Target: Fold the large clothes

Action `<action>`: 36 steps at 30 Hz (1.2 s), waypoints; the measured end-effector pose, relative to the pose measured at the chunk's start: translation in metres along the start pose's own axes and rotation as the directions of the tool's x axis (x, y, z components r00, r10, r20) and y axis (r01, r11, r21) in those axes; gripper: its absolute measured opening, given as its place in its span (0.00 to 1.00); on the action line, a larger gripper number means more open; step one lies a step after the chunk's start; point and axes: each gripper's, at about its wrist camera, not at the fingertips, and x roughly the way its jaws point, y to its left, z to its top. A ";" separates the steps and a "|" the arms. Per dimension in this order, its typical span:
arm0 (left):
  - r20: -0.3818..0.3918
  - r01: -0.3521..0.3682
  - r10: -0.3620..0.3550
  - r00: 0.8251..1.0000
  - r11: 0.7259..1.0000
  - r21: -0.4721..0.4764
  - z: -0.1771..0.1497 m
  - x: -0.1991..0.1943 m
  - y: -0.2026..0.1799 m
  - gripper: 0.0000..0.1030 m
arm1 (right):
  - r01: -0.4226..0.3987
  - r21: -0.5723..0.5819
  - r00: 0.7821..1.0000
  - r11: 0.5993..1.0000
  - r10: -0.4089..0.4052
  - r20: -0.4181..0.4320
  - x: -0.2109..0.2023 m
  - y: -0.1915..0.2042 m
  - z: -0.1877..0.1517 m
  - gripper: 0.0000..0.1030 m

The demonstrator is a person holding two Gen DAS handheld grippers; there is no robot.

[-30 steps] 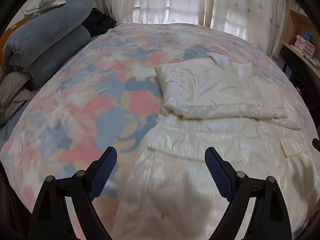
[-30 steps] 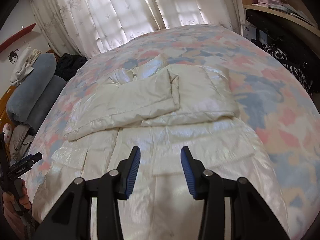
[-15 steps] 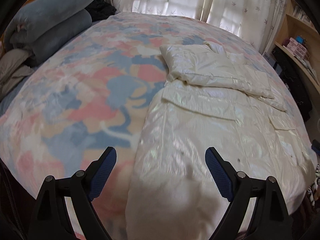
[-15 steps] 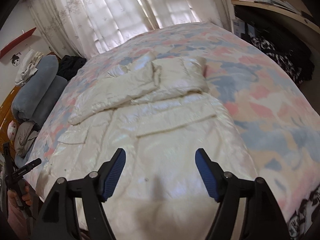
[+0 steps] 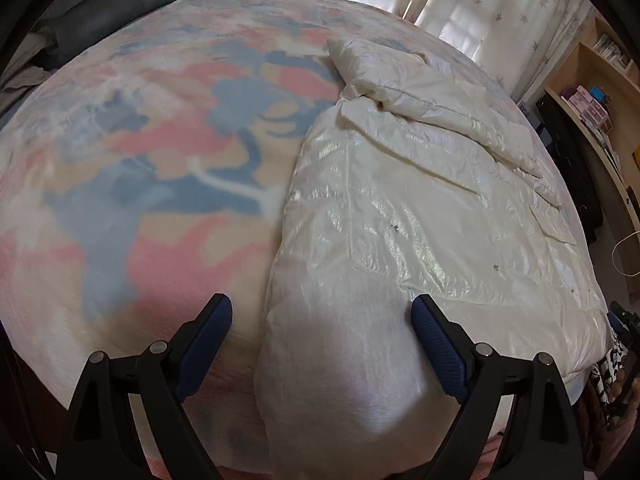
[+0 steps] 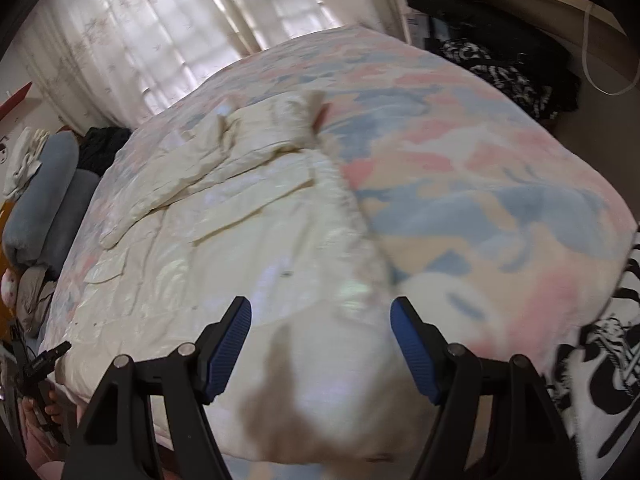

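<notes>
On bed [image 5: 140, 200]: coat [image 5: 400, 220] | right view only: pillows [image 6: 48, 200], left gripper [image 6: 44, 364]

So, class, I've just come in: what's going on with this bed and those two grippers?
A person holds a gripper in each hand over a shiny cream padded coat spread on a bed with a pink-and-blue patterned blanket. The sleeves are already folded across the coat's upper part. The left gripper and right gripper are both open, poised at the coat's near hem corners, nothing gripped yet. The next fold has not begun.
</notes>
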 end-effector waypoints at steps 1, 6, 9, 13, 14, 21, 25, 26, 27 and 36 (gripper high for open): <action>0.003 0.005 -0.005 1.000 1.000 0.000 0.000 0.001 0.000 0.89 | 0.006 0.006 1.000 1.000 -0.006 -0.003 0.001 -0.005 0.000 0.70; 0.003 0.030 -0.030 1.000 1.000 0.007 0.002 0.007 0.004 0.93 | 0.008 0.068 0.999 0.998 -0.005 -0.031 0.009 -0.032 -0.006 0.70; -0.002 0.049 -0.049 0.999 0.999 0.001 0.002 0.013 0.006 0.97 | -0.053 0.133 0.996 0.990 0.062 -0.065 0.022 -0.043 -0.013 0.70; 0.009 0.051 -0.052 0.999 0.998 0.022 -0.001 0.017 0.005 0.99 | -0.114 0.166 0.991 0.980 0.124 -0.051 0.030 -0.046 -0.021 0.70; 0.012 0.052 -0.052 0.999 0.998 0.025 -0.001 0.016 0.005 0.99 | -0.135 0.170 0.988 0.976 0.145 -0.049 0.031 -0.045 -0.023 0.71; 0.031 0.108 -0.109 0.994 0.994 0.017 -0.007 0.013 0.010 0.99 | -0.232 0.113 0.968 0.966 0.241 -0.069 0.037 -0.021 -0.033 0.71; 0.042 0.137 -0.137 0.990 0.991 0.011 -0.010 0.013 0.012 0.99 | -0.240 0.113 0.966 0.964 0.249 -0.067 0.043 -0.018 -0.035 0.71; 0.042 0.143 -0.144 0.989 0.990 0.011 -0.010 0.014 0.013 0.99 | -0.244 0.117 0.965 0.963 0.253 -0.066 0.045 -0.019 -0.035 0.71; 0.041 0.152 -0.152 0.988 0.988 0.010 -0.010 0.015 0.015 0.99 | -0.246 0.121 0.965 0.962 0.255 -0.065 0.046 -0.019 -0.035 0.70; 0.038 0.186 -0.186 0.982 0.983 0.001 -0.013 0.014 0.016 0.99 | -0.252 0.125 0.965 0.960 0.260 -0.049 0.049 -0.021 -0.037 0.48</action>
